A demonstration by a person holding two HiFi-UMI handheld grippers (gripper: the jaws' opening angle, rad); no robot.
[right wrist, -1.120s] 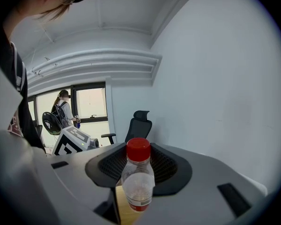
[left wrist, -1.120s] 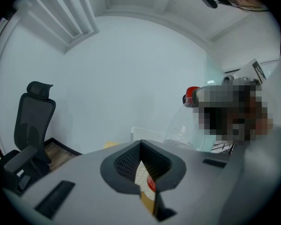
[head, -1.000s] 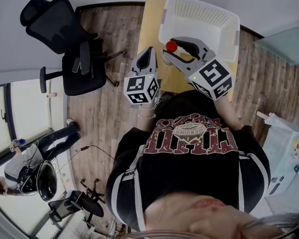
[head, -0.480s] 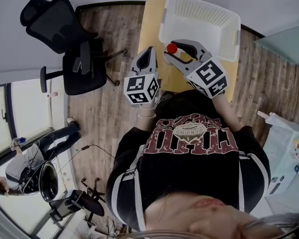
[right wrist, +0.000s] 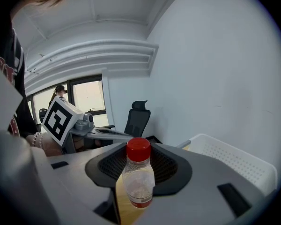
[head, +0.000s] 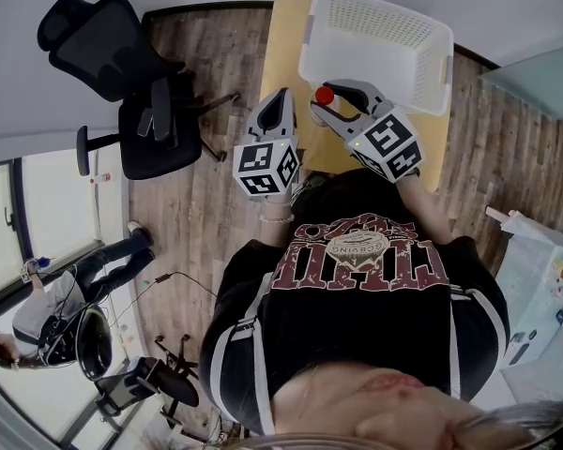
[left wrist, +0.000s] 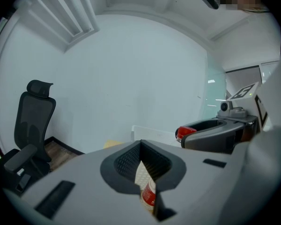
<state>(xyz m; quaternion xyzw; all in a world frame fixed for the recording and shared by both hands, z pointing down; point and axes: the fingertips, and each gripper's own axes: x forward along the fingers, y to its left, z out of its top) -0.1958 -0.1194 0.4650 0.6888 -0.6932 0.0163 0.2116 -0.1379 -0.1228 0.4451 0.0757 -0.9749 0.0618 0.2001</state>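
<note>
Jaws of our right gripper (head: pixel 329 100) are closed around a small clear bottle (right wrist: pixel 138 184). They squeeze its sides. The bottle stands upright, with its red cap (right wrist: pixel 138 150) on top and a red label low down. We hold it above the yellow surface (head: pixel 286 45).

Our left gripper (left wrist: pixel 140 145) is just beside the right one, and the two do not touch. Its jaws are pressed together at the tips. Lower down there is a thin slit between them. A bit of white and red shows through it, and we cannot tell what that is. Each gripper has a cube (head: pixel 266 169) with black and white squares at its back.

A white basket (head: pixel 375 37) with little holes sits on the surface, just past the bottle. Farther off, a black office chair (head: pixel 113 59) stands on the wooden floor (head: pixel 202 54). Far away, by the big window, we see another person (head: pixel 52 298).
</note>
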